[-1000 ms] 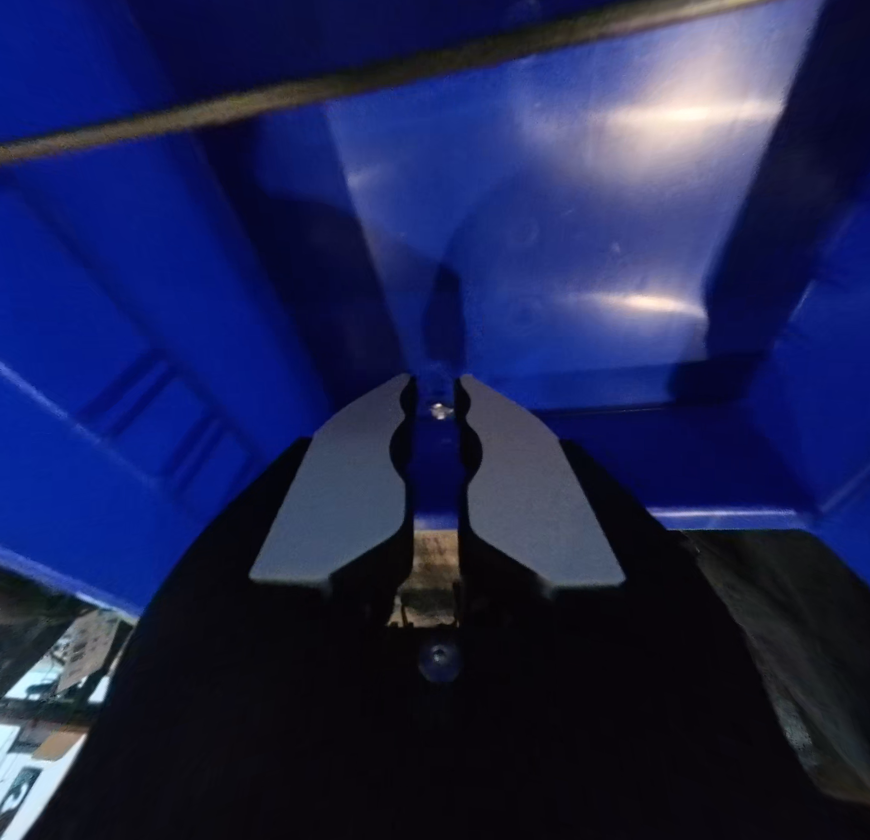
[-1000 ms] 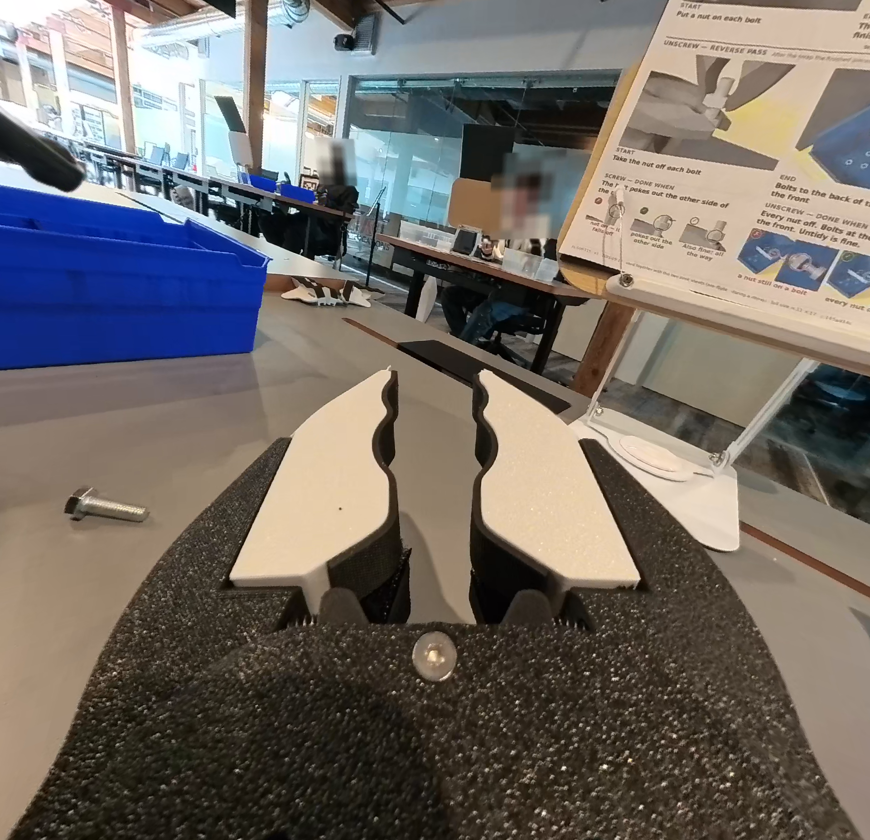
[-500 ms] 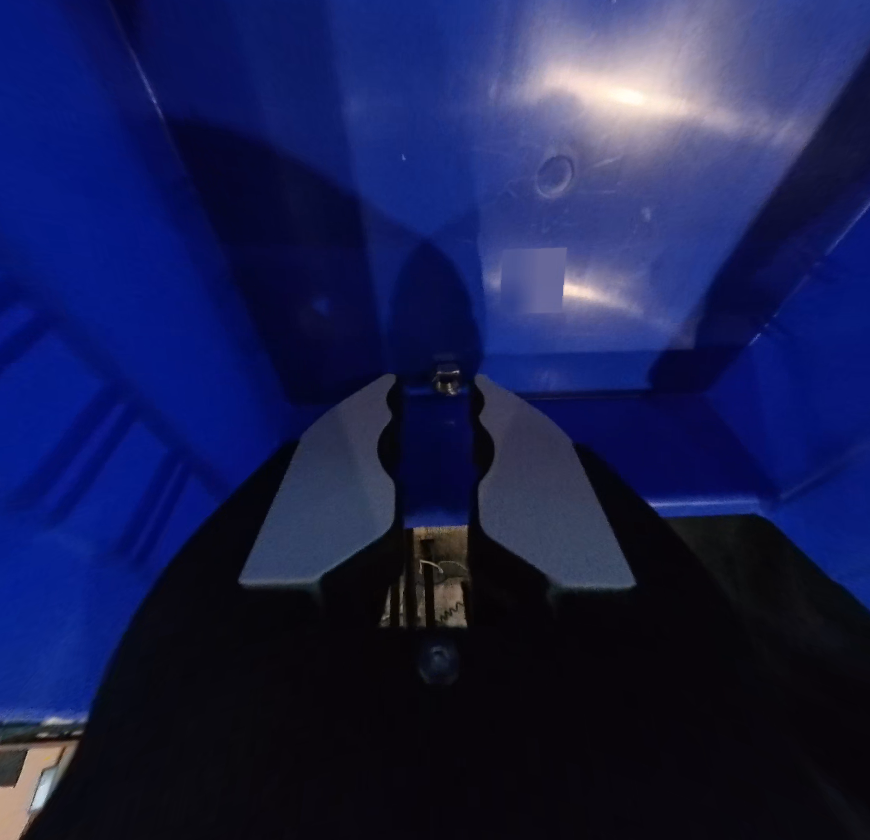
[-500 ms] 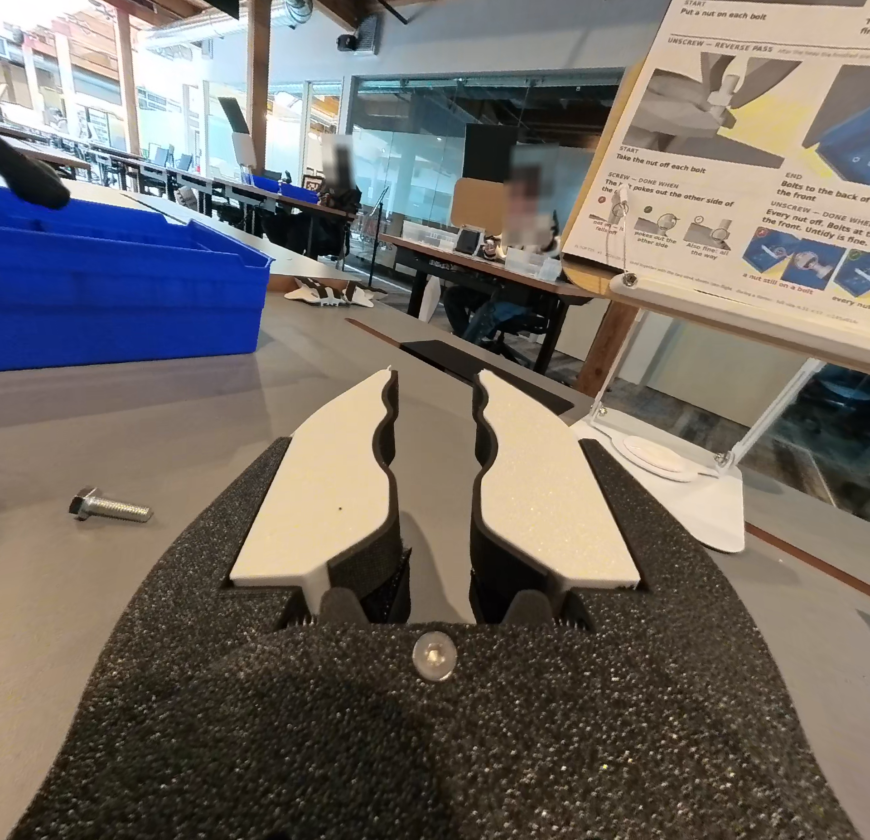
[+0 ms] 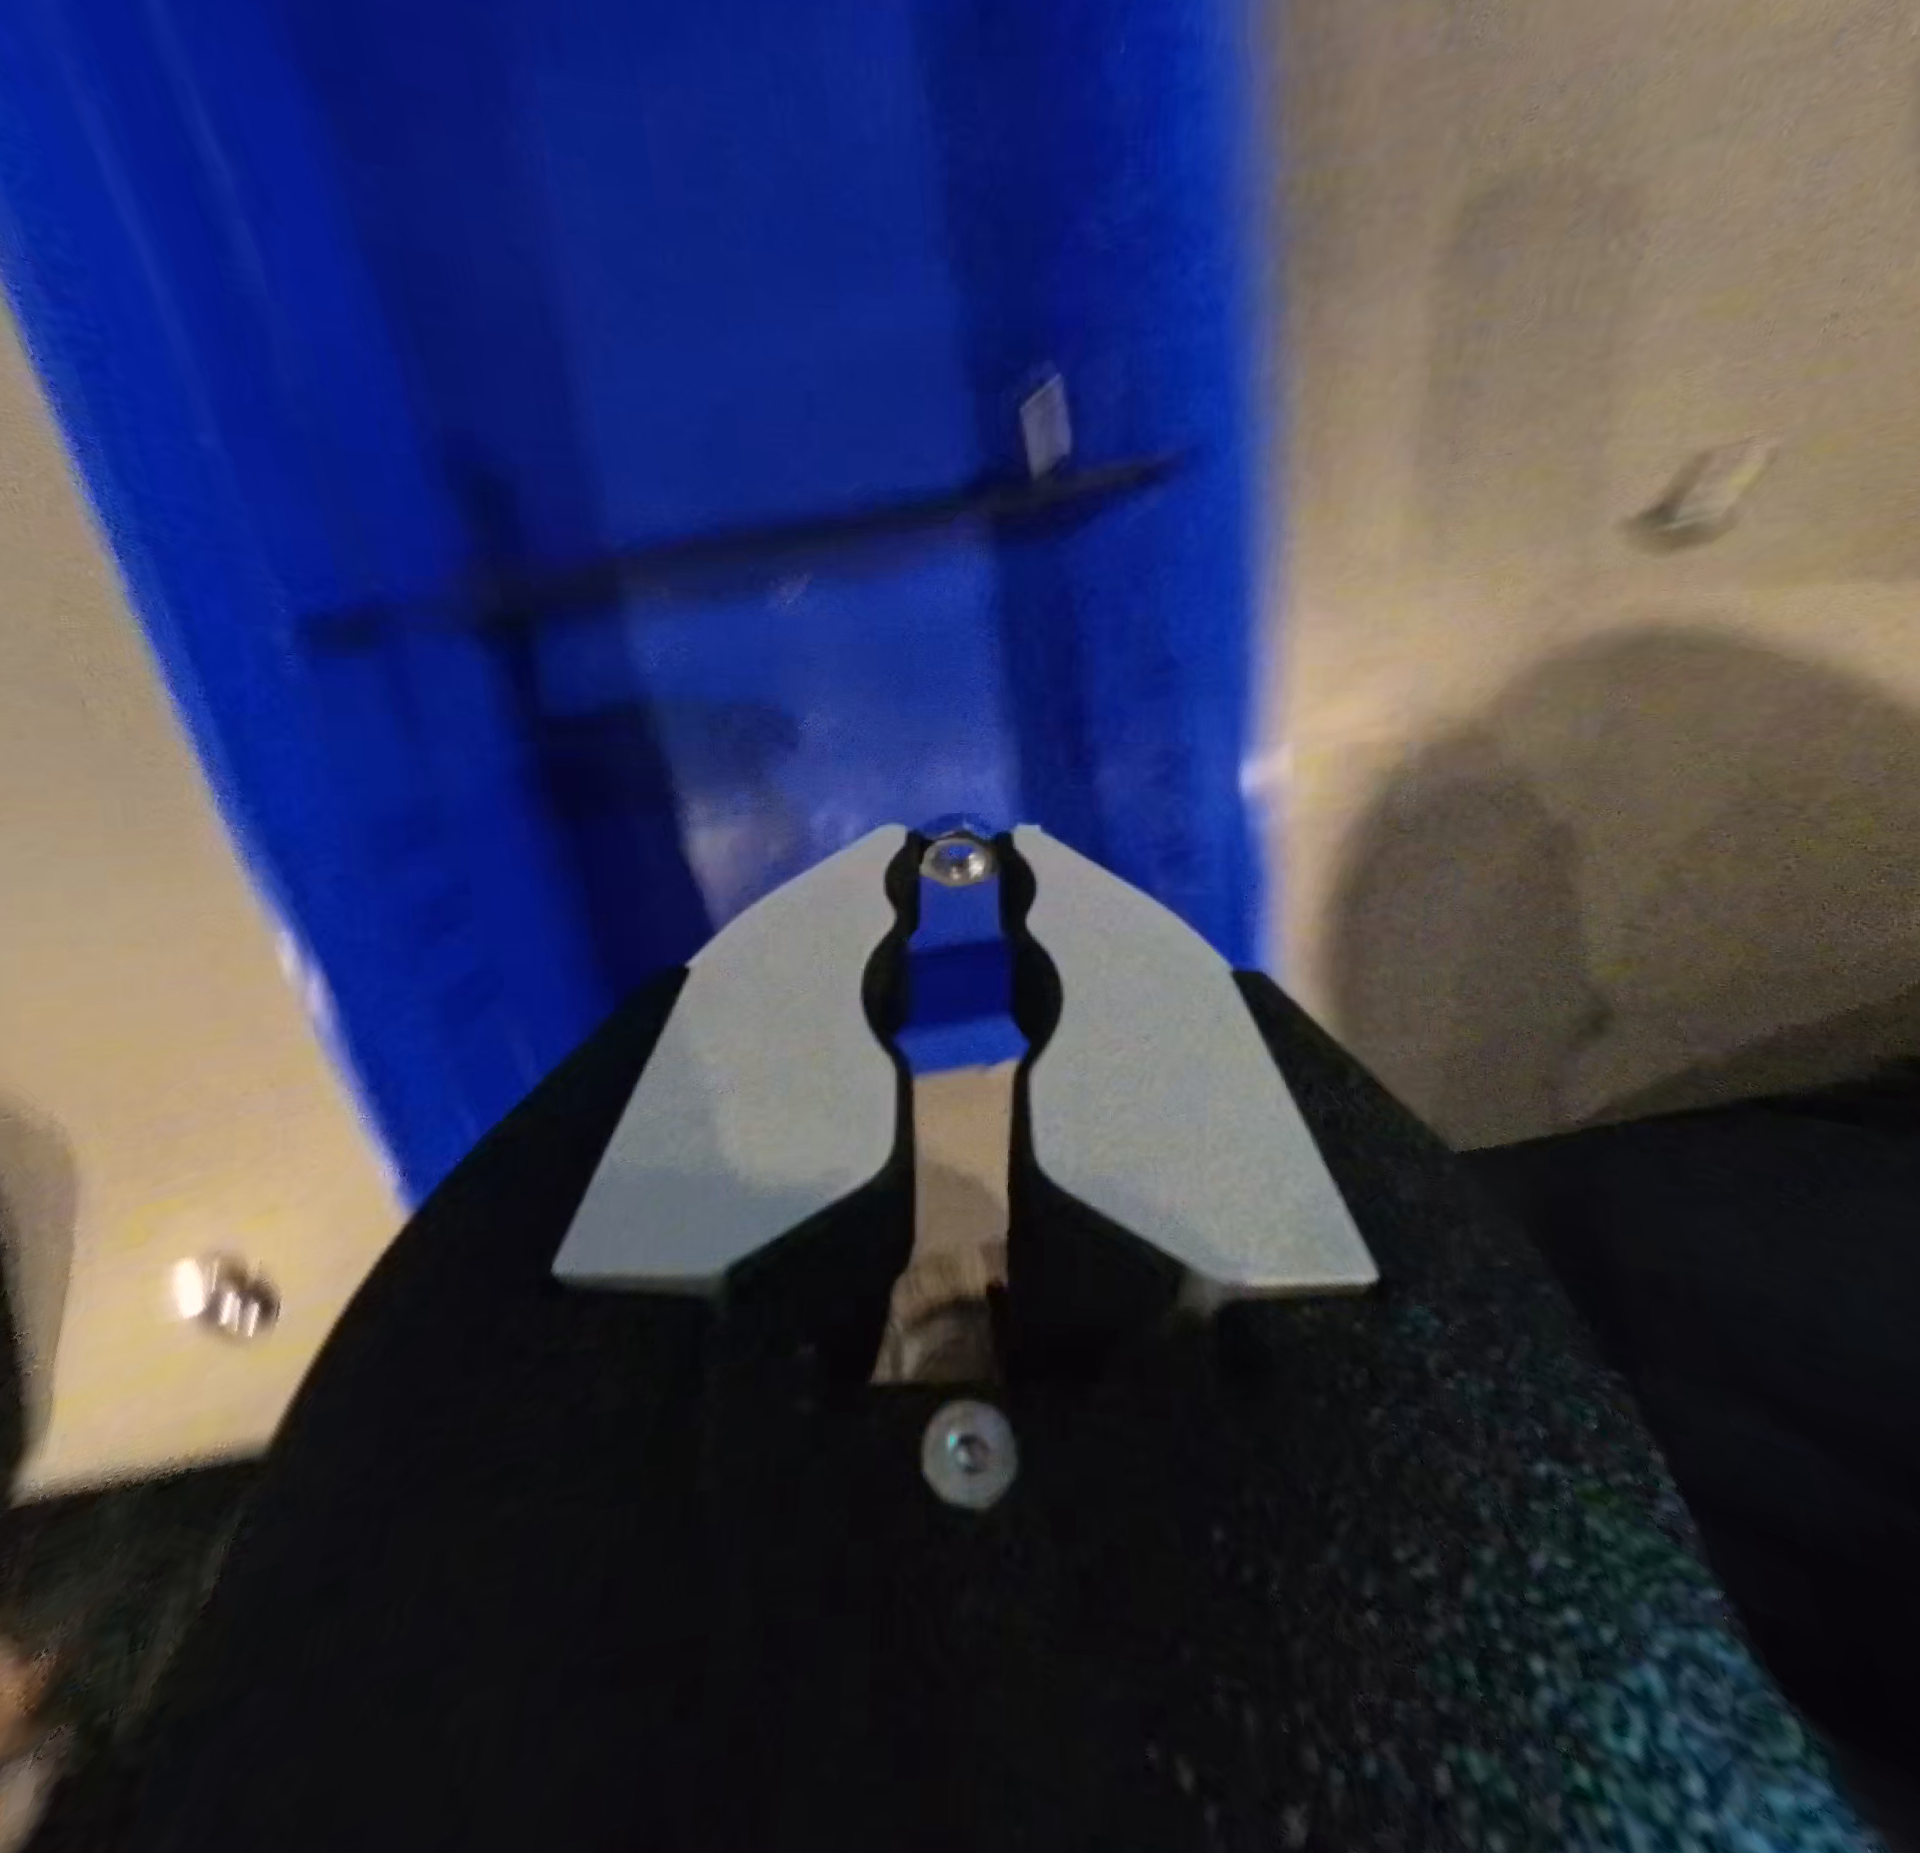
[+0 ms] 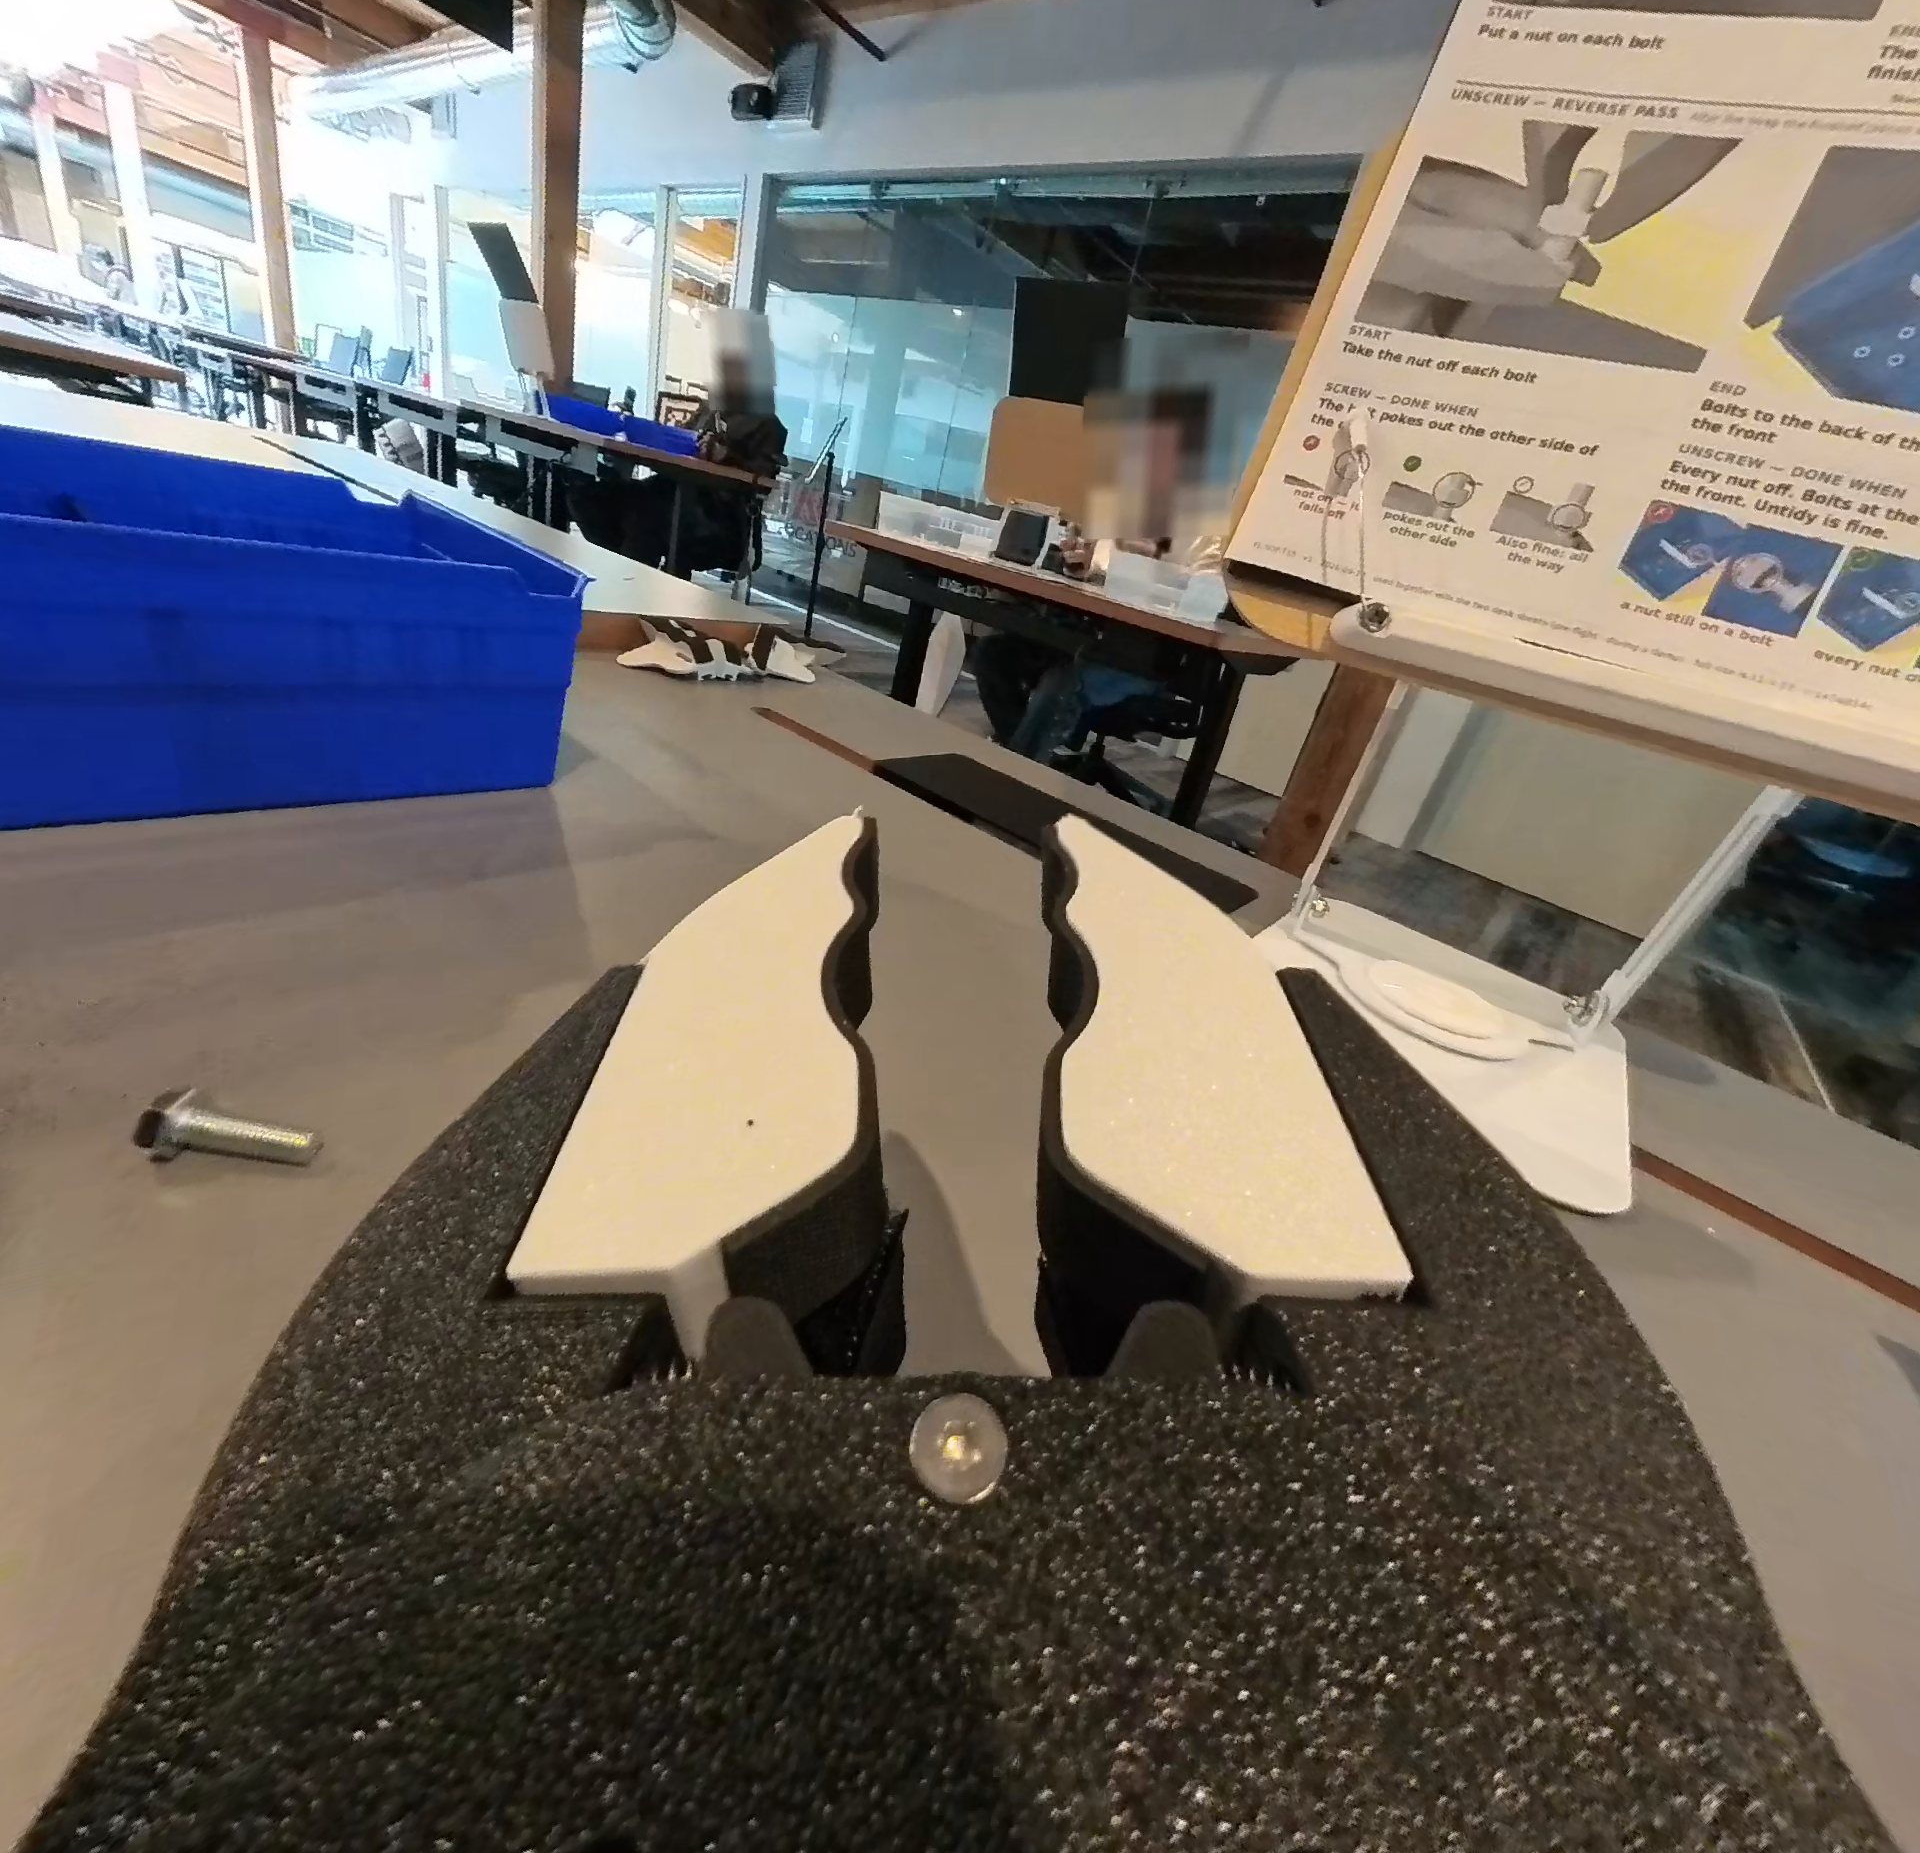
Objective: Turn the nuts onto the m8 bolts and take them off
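Grey bench in an open office, instruction sheet on a stand to the right. Right hand-held gripper low over the bench, jaws parted, nothing between them; a bolt lies to its left. Left hand-held gripper above the blue bin, tips closed on a small silver nut, probably hex; view blurred.
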Available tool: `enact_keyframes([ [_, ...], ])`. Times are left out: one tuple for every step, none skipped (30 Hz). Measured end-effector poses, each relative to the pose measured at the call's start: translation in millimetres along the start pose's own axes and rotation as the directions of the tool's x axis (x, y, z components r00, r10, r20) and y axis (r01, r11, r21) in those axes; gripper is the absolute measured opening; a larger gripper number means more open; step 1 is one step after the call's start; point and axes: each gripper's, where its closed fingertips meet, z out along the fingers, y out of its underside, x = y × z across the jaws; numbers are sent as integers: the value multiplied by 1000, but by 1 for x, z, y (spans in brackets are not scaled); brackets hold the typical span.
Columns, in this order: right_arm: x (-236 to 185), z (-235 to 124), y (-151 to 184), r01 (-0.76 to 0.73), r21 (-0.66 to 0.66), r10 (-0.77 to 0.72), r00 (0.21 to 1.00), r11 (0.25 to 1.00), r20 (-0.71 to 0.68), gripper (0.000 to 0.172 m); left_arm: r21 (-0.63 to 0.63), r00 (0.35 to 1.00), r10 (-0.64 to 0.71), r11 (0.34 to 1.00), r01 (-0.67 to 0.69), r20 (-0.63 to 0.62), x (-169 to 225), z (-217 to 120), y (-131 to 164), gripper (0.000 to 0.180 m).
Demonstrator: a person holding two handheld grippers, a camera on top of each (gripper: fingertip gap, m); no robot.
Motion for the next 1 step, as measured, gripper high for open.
enact_keyframes([
  [1, 0, 0, 3, 0, -3, 1000, 1000, -3, 29, 93, 997, 74, 993, -71, -32, 29, -12, -18, 14],
])
